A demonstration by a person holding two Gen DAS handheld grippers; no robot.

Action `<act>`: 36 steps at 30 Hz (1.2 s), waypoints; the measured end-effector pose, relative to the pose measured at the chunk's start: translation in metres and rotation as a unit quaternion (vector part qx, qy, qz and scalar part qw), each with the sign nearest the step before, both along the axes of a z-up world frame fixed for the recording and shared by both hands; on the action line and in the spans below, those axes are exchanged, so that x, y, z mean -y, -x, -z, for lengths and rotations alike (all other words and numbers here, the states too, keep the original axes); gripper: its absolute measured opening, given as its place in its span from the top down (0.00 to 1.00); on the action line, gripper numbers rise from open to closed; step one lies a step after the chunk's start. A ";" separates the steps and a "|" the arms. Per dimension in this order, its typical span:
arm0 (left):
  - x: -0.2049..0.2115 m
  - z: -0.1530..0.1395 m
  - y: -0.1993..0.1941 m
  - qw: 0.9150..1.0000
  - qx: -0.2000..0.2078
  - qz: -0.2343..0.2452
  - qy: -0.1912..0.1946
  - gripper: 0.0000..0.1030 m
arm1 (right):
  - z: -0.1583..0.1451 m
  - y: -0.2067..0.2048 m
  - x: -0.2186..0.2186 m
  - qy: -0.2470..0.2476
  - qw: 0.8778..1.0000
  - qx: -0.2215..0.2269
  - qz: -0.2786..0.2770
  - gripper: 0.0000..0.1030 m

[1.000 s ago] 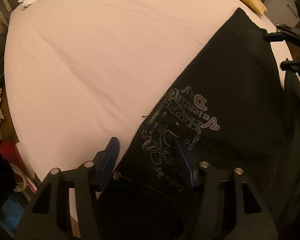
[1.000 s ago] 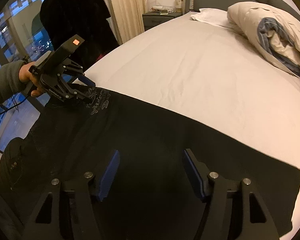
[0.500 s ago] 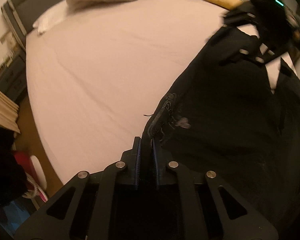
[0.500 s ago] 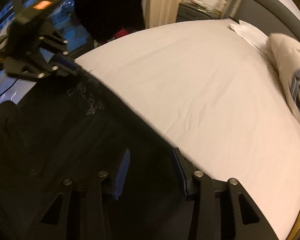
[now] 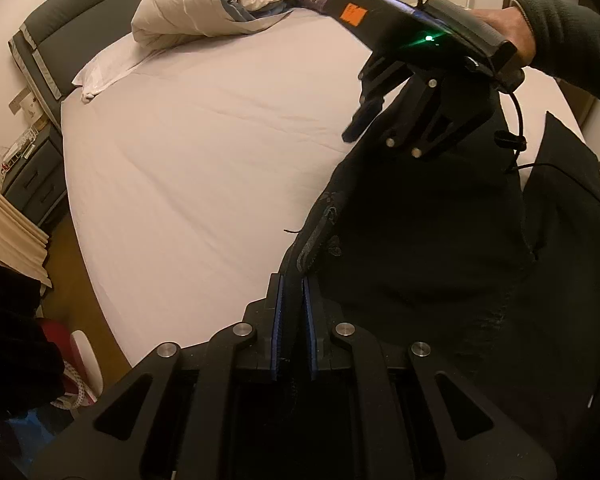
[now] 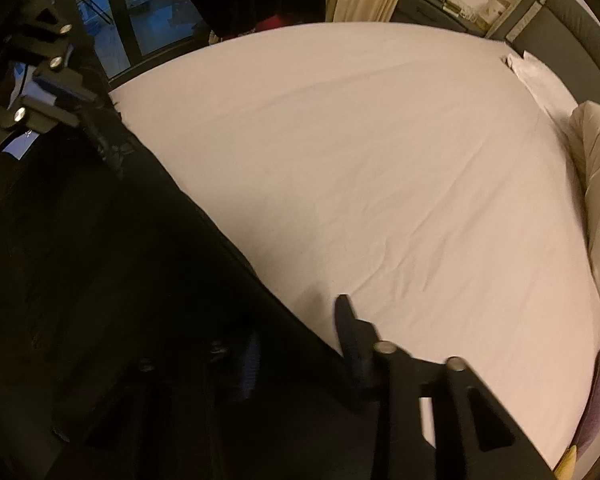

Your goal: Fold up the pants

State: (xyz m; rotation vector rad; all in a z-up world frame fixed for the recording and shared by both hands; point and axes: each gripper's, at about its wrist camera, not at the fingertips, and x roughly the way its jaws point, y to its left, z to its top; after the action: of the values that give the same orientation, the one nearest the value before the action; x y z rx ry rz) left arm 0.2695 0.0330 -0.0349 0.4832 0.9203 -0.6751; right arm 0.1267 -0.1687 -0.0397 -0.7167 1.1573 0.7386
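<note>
A: Where are the pants (image 5: pixel 420 240) at this point?

B: They are spread along the near edge of the bed (image 5: pixel 204 152), filling the 3 to 5 o'clock part of the left wrist view, with one edge lifted off the sheet. The printed hem is seen rising straight out of the left tongs (image 5: pixel 295 300).

A: And how are the tongs set?

B: The left tongs are closed together, with the black cloth pinched between the blue pads (image 5: pixel 278 312). The right tongs (image 5: pixel 374 120) are seen at 1 o'clock, above the far edge of the pants, with their jaws apart; in the right wrist view cloth is draped over one finger, so whether any fabric is caught cannot be told.

A: What should be minded for the fold?

B: A firm bite on the far edge should probably be secured by the right tongs before anything is carried over. Both held edges are best kept level and taut, so that sagging in the middle is avoided, and the lifted half laid squarely onto the other leg. The duvet (image 5: pixel 220 4) at 11 o'clock lies well apart and should not be disturbed.
</note>
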 end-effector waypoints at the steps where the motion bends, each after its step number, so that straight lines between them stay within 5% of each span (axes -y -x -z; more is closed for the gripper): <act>1: 0.001 0.000 0.001 1.000 0.000 -0.001 0.000 0.92 | 0.000 -0.001 0.000 0.000 1.000 -0.004 0.001 0.87; 10: -0.006 -0.012 0.005 1.000 0.000 -0.010 0.018 0.92 | -0.018 -0.004 0.016 -0.074 0.990 -0.029 0.118 0.95; 15: -0.007 -0.019 0.025 0.999 0.001 -0.017 0.033 0.92 | -0.031 0.006 0.038 -0.219 0.939 -0.096 0.246 0.95; 23: -0.006 -0.023 0.088 0.999 -0.012 -0.015 0.041 0.92 | -0.025 0.048 0.040 -0.261 0.915 -0.128 0.281 0.95; 30: 0.005 -0.006 0.164 0.999 -0.036 0.005 0.024 0.92 | -0.026 0.081 0.042 -0.216 0.935 -0.124 0.253 0.94; 36: 0.019 0.008 0.225 0.998 -0.045 0.035 0.000 0.92 | -0.039 0.127 0.021 -0.142 0.970 -0.073 0.184 0.94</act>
State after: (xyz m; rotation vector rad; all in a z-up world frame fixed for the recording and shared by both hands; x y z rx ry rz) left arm 0.0444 0.0143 -0.0424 0.4906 0.9917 -0.7644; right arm -0.0004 -0.1897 -0.0012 -0.2004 1.2423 0.6305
